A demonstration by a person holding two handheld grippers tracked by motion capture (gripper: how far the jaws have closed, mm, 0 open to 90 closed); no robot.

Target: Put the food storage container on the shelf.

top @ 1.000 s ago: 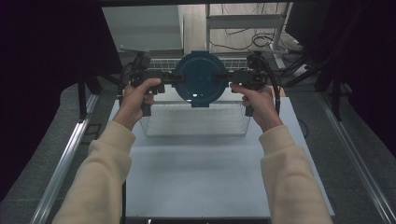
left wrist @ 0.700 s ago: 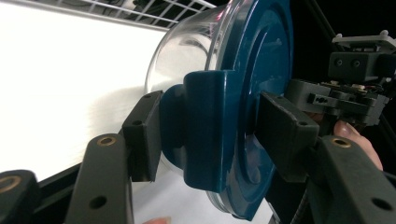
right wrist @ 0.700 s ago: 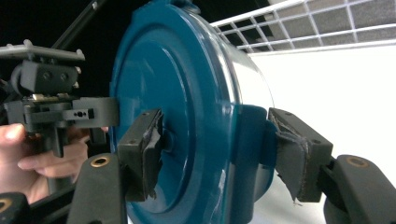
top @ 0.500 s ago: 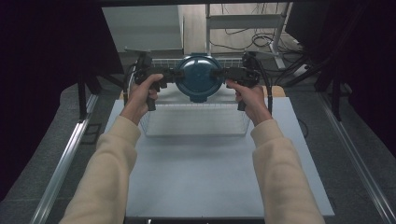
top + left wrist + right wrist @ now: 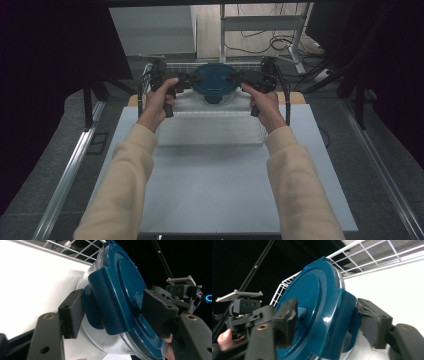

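Observation:
A round clear container with a dark blue lid sits low at the back of a white wire basket, between my two grippers. My left gripper straddles the lid's left latch. Its jaws have just been opening, and its pads stand beside the latch without pressing on it. My right gripper straddles the opposite latch. Its jaws have also just widened, leaving a dark slit at its outer pad. In its own view the left gripper frames the lid, as does the right gripper.
The basket stands at the far end of a pale table, its wire rim just behind the container. Metal rails run along both table sides. Dark curtains, a shelf frame and cables lie beyond the basket.
Both hands carried the container away from the person and down into the back of the basket. The left jaws have spread apart around the latch.

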